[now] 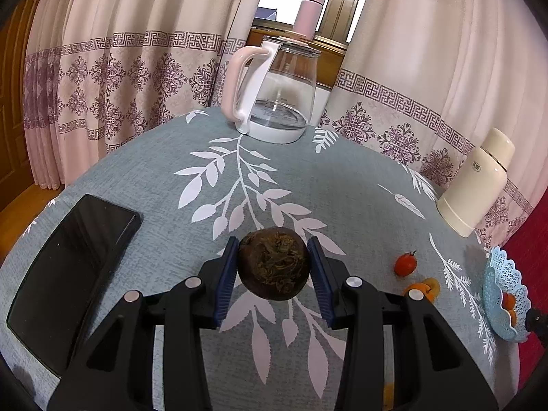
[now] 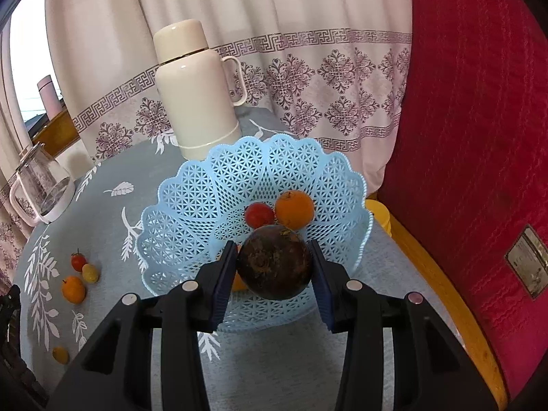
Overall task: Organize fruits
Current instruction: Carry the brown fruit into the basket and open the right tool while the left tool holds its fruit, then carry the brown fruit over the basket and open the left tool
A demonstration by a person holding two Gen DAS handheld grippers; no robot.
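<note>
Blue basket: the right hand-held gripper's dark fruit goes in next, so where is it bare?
The blue basket is bare on its left and far sides. Its right middle is crowded by the red tomato and orange.

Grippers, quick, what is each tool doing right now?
Left tool: shut on a dark round fruit.
Right tool: shut on another dark round fruit.

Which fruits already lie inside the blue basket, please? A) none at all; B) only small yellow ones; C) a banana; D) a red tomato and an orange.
D: in the right wrist view a red tomato and an orange sit together inside the blue basket.
</note>
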